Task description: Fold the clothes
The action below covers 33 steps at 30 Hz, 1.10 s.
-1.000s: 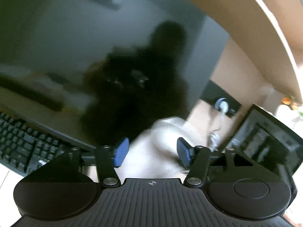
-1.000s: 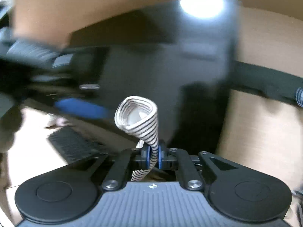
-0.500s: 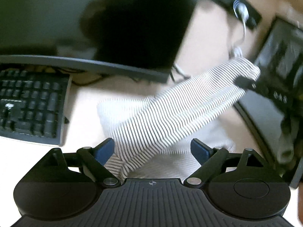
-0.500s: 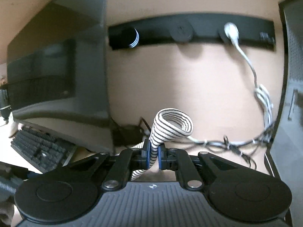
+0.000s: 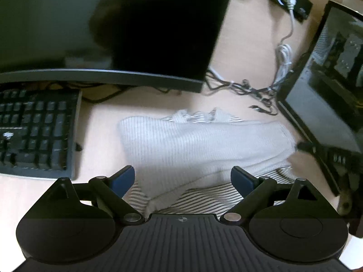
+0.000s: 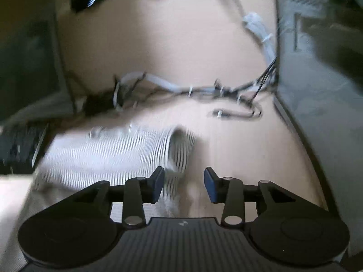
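A black-and-white striped garment (image 5: 199, 145) lies folded over on the light wooden desk, its pale inner side up and striped cloth showing along the near edge. My left gripper (image 5: 182, 179) hovers open just above its near edge, nothing between the blue pads. In the right wrist view the same garment (image 6: 109, 156) lies blurred at the left, its rolled end beside my left fingertip. My right gripper (image 6: 183, 187) is open and empty over bare desk at the garment's right end. The right gripper's black body (image 5: 335, 156) shows at the right edge of the left wrist view.
A black keyboard (image 5: 36, 131) sits left of the garment. A dark monitor (image 5: 109, 27) stands behind it. A tangle of cables (image 6: 188, 90) lies at the back of the desk. A dark computer case (image 5: 329, 79) walls off the right side.
My right gripper opened and let go of the striped garment, which dropped flat onto the desk. Both grippers have tilted down toward the desk; the left opened wider.
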Each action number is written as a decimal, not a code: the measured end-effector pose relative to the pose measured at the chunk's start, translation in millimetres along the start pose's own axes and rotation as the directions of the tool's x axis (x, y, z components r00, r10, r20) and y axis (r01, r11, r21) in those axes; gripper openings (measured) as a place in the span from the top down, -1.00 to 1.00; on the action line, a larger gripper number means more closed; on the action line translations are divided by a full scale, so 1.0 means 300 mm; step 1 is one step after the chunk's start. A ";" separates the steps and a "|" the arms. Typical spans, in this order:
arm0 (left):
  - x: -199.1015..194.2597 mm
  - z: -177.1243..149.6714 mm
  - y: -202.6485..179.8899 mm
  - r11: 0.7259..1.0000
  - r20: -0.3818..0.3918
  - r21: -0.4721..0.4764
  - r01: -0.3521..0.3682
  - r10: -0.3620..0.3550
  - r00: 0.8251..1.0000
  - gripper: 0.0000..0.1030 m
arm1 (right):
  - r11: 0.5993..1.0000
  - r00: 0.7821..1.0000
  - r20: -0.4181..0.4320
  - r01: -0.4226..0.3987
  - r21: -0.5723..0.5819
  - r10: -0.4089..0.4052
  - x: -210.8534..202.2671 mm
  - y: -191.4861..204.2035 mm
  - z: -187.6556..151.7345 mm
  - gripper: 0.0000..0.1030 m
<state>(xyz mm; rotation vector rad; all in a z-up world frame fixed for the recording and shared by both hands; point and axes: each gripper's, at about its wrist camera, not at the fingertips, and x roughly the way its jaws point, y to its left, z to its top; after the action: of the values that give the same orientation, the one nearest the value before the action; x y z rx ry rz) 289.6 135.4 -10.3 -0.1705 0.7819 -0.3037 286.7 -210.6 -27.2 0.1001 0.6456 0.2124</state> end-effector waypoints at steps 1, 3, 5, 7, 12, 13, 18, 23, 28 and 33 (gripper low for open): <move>0.010 0.003 -0.009 1.000 -0.001 0.006 0.013 -0.013 1.000 -0.85 | 1.000 1.000 0.027 -0.003 0.018 0.003 -0.006 0.000 0.023 0.25; 0.031 0.010 -0.028 0.999 -0.004 0.017 0.039 -0.038 0.999 -0.85 | 0.999 0.998 0.059 -0.021 0.036 0.019 0.005 0.021 0.074 0.26; 0.050 0.015 -0.042 0.998 -0.011 0.033 0.055 -0.055 0.998 -0.85 | 0.999 0.998 0.063 -0.029 0.027 0.027 0.041 0.067 0.113 0.26; 0.063 0.029 -0.050 0.997 -0.009 0.031 0.074 -0.074 0.997 -0.85 | 1.000 0.999 0.045 -0.020 -0.001 0.020 0.091 0.107 0.127 0.48; 0.111 0.052 -0.040 0.996 -0.011 0.004 0.092 -0.092 0.996 -0.89 | 0.990 0.993 0.059 -0.095 -0.103 0.102 0.121 0.215 0.189 0.69; 0.128 0.049 -0.030 0.997 -0.021 -0.005 0.080 -0.080 0.997 -0.89 | 0.988 0.993 0.048 -0.101 -0.115 0.107 0.121 0.225 0.195 0.69; 0.160 0.051 0.003 0.997 -0.030 -0.038 0.064 -0.065 0.997 -0.89 | 0.986 0.997 -0.071 -0.005 -0.168 -0.007 0.223 0.163 0.092 0.68; 0.168 0.071 0.018 0.996 -0.014 -0.058 0.068 -0.069 0.998 -0.89 | 0.975 0.997 -0.073 -0.012 -0.223 -0.005 0.218 0.144 0.039 0.59; 0.176 0.091 0.034 0.994 0.001 -0.077 0.072 -0.072 0.997 -0.89 | 0.998 0.999 -0.049 -0.014 -0.067 0.011 0.200 0.092 0.122 -0.10; 0.191 0.103 0.040 0.995 0.009 -0.074 0.068 -0.068 0.998 -0.89 | 0.992 0.992 -0.096 -0.093 -0.081 0.085 0.246 0.105 0.150 0.79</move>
<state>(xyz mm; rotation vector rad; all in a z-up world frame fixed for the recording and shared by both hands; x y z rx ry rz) 352.6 129.0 -29.9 -0.2686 0.7825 -0.3383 366.3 -164.2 -29.6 0.0369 0.7242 0.3317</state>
